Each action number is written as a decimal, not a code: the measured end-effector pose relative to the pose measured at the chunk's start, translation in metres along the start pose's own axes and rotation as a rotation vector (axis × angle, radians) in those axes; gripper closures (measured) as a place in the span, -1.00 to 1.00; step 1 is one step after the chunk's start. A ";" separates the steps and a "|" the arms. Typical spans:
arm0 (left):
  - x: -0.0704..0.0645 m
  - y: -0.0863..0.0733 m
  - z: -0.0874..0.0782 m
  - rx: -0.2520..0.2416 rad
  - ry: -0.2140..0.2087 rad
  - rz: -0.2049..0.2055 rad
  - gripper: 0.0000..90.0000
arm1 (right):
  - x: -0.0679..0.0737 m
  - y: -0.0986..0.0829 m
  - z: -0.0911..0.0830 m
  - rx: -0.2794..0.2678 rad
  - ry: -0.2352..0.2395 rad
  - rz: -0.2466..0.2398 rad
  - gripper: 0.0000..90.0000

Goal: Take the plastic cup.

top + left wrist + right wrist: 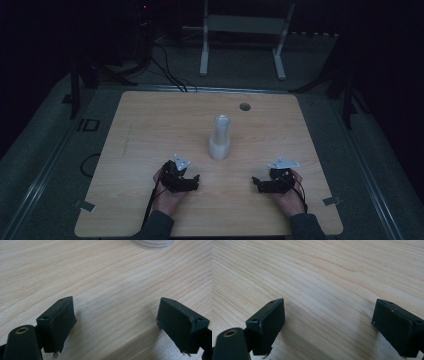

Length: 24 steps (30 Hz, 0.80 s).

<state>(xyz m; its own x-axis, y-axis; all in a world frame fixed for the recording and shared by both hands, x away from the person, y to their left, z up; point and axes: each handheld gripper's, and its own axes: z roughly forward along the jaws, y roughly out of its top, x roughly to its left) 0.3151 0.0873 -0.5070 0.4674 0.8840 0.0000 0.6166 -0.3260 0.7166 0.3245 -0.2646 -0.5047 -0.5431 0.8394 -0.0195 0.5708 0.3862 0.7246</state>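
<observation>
Both grippers low on wooden table (150, 120), left gripper (192, 180) and right gripper (256, 182) spread wide, empty. White bottle (220, 137) upright beyond, between them, nearer left.

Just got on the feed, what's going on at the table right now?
A person sits at a wooden table with a two-jaw gripper in each hand. Both the left gripper and the right gripper rest low near the person's edge, jaws wide open with nothing between them. A stack of translucent white cups stands upright at the table's middle, beyond the grippers and untouched; its base edge shows at the top of the left gripper view. Nothing is being handled yet.
</observation>
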 end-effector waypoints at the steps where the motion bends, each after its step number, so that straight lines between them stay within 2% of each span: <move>1: 0.000 0.000 0.000 -0.003 0.000 -0.002 -0.64 | 0.000 0.000 0.000 0.000 0.000 0.001 -0.75; 4: 0.000 0.000 -0.001 -0.012 -0.004 0.004 -0.46 | 0.000 0.000 0.000 0.000 -0.012 0.011 -0.75; 6: 0.000 0.000 -0.002 -0.014 0.001 -0.005 -0.44 | 0.000 0.000 0.000 0.000 -0.016 0.015 -0.75; 7: 0.001 0.000 -0.002 -0.017 0.003 -0.008 -0.29 | 0.001 0.000 -0.001 0.000 -0.024 0.022 -0.75; 9: 0.001 0.001 -0.003 -0.014 -0.003 -0.014 -0.28 | 0.002 -0.001 -0.001 -0.003 -0.028 0.026 -0.70; 12: 0.000 0.004 -0.006 -0.025 -0.022 -0.006 -0.28 | 0.003 0.000 -0.002 0.001 -0.032 0.029 -0.62; 13: -0.001 0.005 -0.007 -0.034 -0.028 -0.001 -0.28 | 0.003 0.001 -0.003 0.001 -0.025 0.031 -0.53; 16: -0.002 0.012 -0.013 -0.069 -0.066 0.009 -0.31 | 0.003 0.002 -0.005 -0.003 -0.009 0.036 -0.52; 20: -0.004 0.024 -0.020 -0.097 -0.092 0.053 -0.40 | 0.003 0.009 -0.011 -0.016 0.010 0.024 -0.46; 22: -0.004 0.030 -0.023 -0.115 -0.104 0.067 -0.44 | 0.004 0.015 -0.017 -0.032 0.013 0.015 -0.42; 23: -0.004 0.038 -0.025 -0.129 -0.117 0.073 -0.47 | 0.007 0.022 -0.023 -0.047 0.015 -0.007 -0.42; 24: -0.004 0.038 -0.025 -0.129 -0.117 0.073 -0.48 | 0.007 0.022 -0.023 -0.047 0.015 -0.007 -0.42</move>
<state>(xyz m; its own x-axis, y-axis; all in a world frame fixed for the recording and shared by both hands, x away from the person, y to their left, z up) 0.3207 0.0801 -0.4624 0.5833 0.8120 -0.0205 0.4952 -0.3355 0.8013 0.3189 -0.2587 -0.4730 -0.5563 0.8308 -0.0143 0.5375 0.3729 0.7563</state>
